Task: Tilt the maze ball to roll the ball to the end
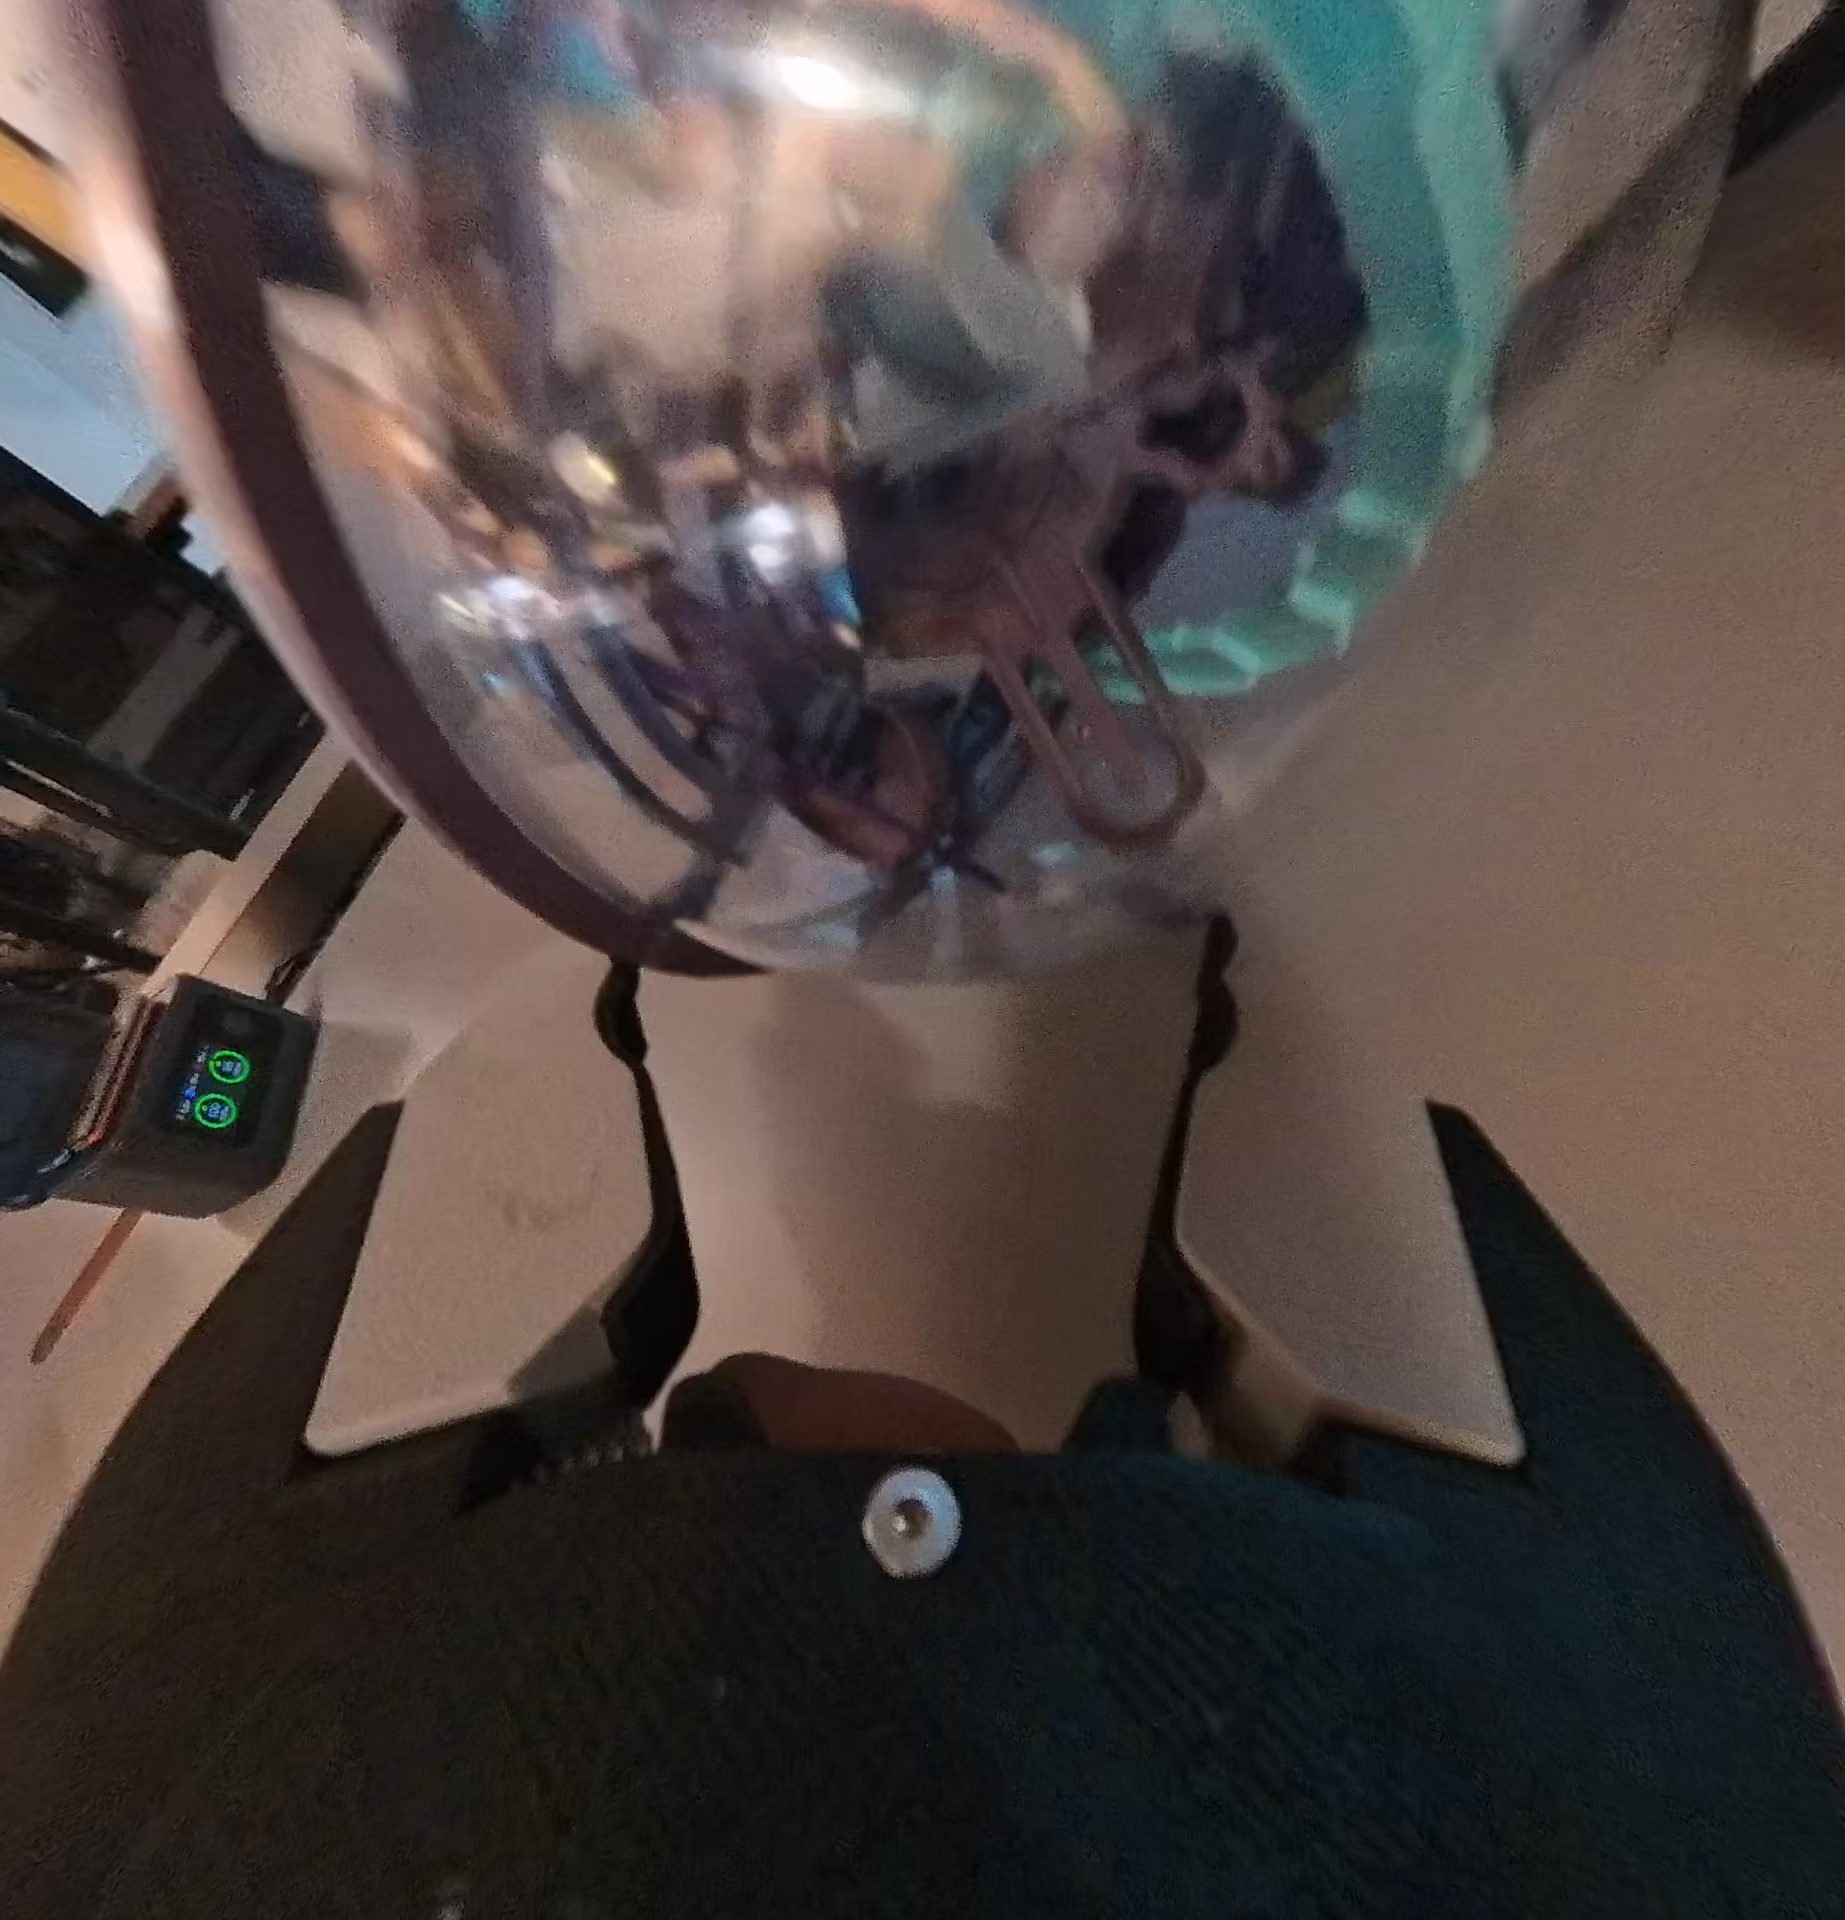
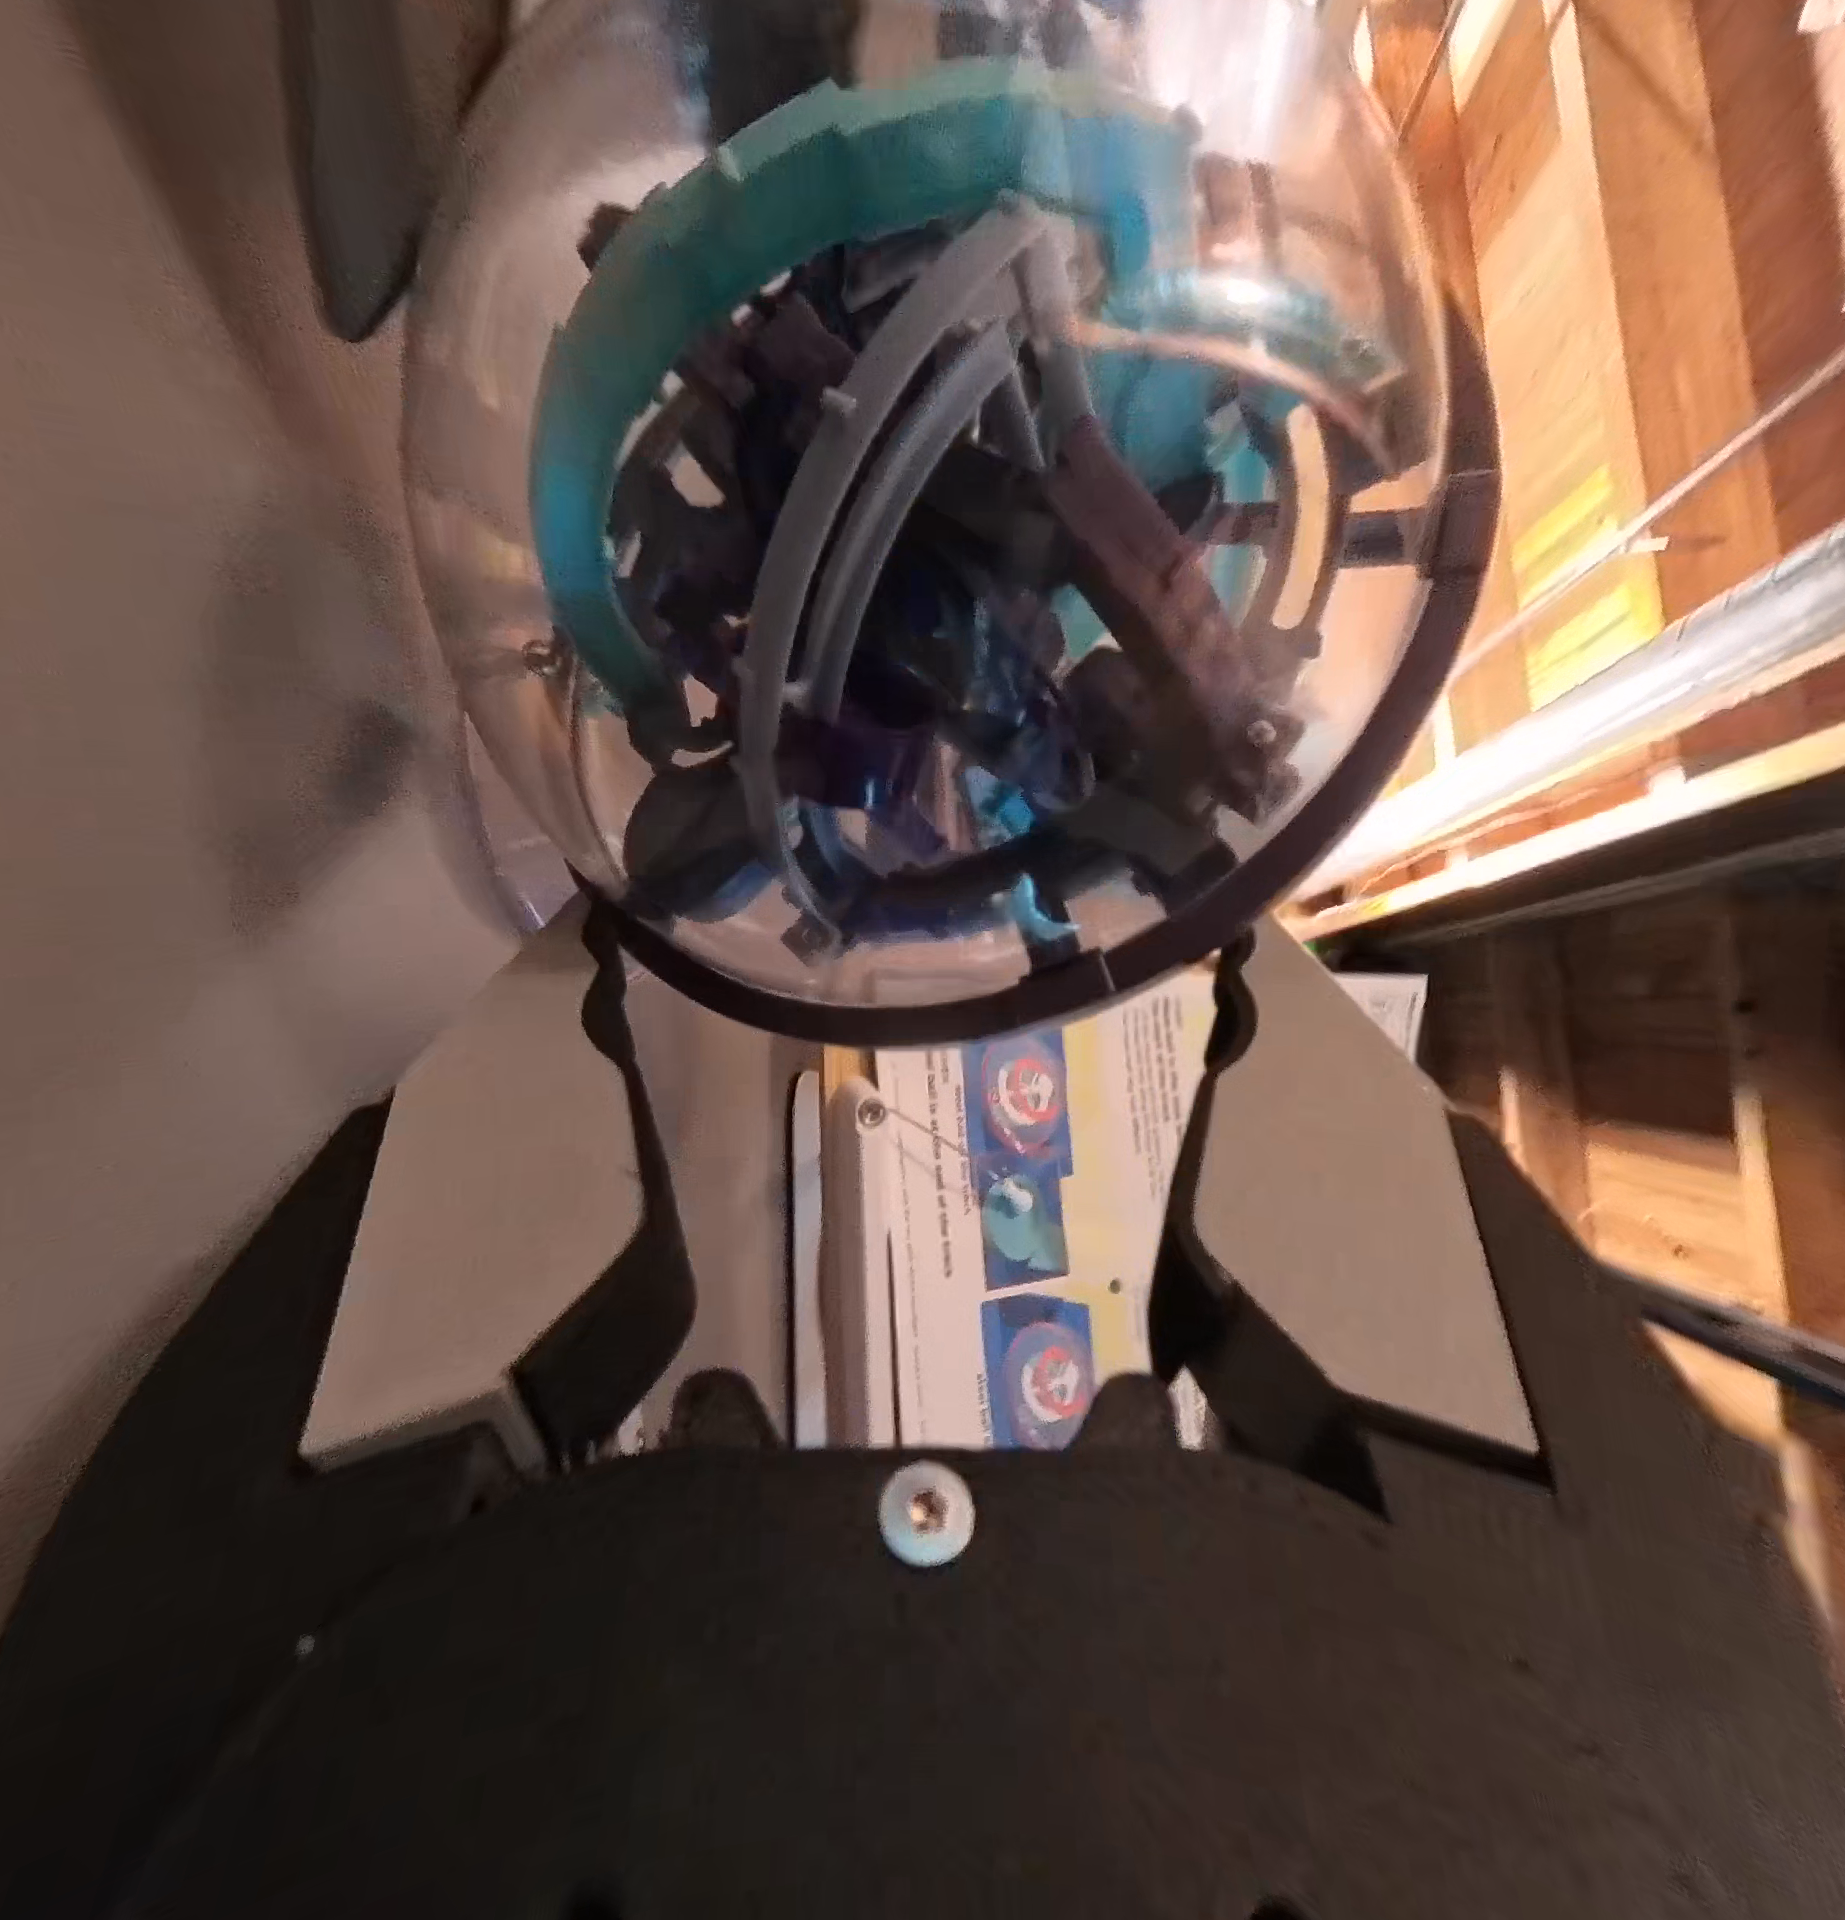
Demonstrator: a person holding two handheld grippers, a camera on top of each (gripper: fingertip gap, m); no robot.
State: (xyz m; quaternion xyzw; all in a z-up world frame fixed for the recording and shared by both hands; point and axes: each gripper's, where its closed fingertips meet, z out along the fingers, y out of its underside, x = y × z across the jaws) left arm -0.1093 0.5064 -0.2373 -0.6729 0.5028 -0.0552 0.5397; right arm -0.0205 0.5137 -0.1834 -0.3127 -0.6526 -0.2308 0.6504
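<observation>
Both tongs, left and right, wide, pressing the maze ball from opposite sides; tilt slowly, keeping even pressure.

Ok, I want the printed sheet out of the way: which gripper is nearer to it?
Right. The right gripper is closest: the printed sheet shows just beyond it, between its fingers. The left gripper has no sheet anywhere in its view.

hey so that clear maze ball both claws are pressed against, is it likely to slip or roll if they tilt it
Probably slippery: the maze ball has a smooth, glossy clear shell, and each claw, left claw and right claw, seems to meet it only at its fingertips. Being round, it would likely roll if set down. It looks rigid and mostly hollow, so likely light for its size.
</observation>
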